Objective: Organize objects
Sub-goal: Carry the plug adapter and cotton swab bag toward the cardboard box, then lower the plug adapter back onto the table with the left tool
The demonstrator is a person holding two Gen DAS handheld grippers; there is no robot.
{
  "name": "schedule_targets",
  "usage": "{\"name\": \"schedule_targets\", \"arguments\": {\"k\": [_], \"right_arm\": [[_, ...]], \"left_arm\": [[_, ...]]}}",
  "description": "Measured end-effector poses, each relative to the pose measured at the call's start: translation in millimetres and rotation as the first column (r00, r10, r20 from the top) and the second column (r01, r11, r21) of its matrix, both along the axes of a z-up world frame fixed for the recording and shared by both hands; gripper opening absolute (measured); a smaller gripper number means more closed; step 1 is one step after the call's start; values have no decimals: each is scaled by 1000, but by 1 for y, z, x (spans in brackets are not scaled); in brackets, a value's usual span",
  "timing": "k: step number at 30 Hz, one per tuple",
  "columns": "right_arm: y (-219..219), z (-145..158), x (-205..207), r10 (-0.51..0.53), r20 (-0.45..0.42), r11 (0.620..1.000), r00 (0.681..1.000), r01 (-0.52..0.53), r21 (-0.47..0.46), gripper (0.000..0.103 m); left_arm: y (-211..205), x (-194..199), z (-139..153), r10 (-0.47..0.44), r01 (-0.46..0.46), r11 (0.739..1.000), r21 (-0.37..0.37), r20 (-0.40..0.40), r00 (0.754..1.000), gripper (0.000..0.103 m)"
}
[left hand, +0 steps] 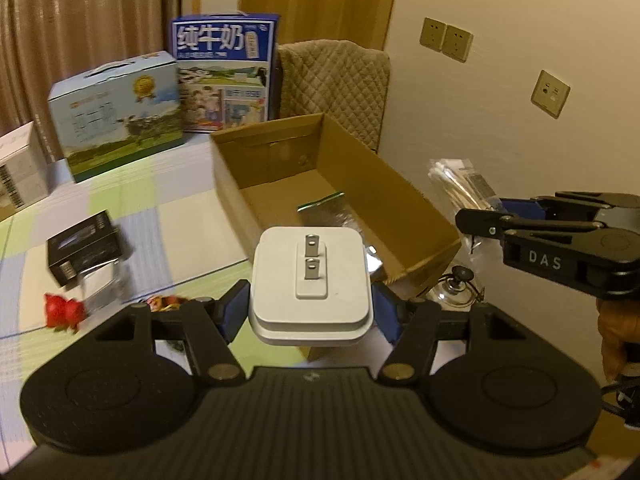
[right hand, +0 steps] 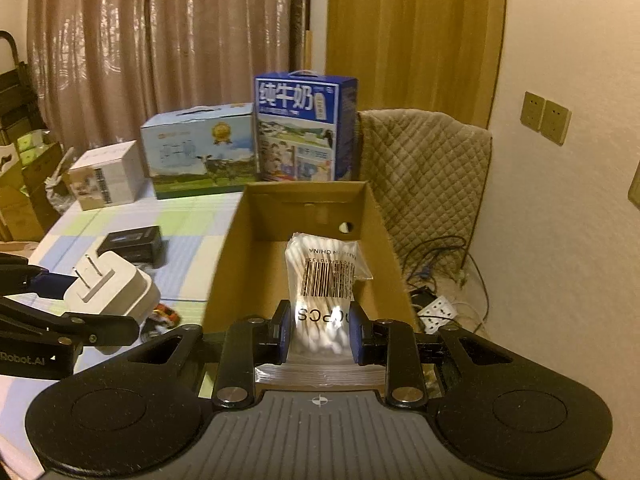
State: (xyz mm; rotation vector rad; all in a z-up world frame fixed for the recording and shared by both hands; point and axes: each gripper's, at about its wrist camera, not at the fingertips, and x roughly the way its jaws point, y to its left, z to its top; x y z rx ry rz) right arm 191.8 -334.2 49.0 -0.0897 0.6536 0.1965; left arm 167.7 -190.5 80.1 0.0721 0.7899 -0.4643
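- Left gripper [left hand: 311,308] grasps a white plug adapter [left hand: 310,282] between its blue pads, prongs facing away, just short of the cardboard box [left hand: 420,216].
- Right gripper [right hand: 319,330] is clenched on a clear bag of cotton swabs [right hand: 324,280], hanging over the box's near end.
- Both grippers tilt downward toward the box, side by side; a hand [left hand: 616,340] shows behind the right one.
- Step in hand, as I judge it: carrying both items to the box, which sits at the table's [left hand: 168,196] right edge and holds a silvery packet [left hand: 324,210].
- Next move calls for lowering past the near wall, then releasing.
- Left on the table: a black box [left hand: 82,246] and a red item [left hand: 62,312].
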Motion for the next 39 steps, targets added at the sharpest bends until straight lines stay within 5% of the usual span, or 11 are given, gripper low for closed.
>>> {"name": "schedule_targets", "arguments": {"k": [19,35,39], "right_arm": [[-22,-19,64,-7,-51,1000,999,9,28,25],[-12,-17,45,8,-37,997,999,-5,79,25],[-2,-15,29,21,-32,996,999,-18,92,25]], "left_arm": [[-41,73,-22,-33,33,999,12,-33,999,53],[14,39,-36,40,-39,999,19,-65,997,53],[26,22,-43,56,-54,998,26,-80,995,62]]}}
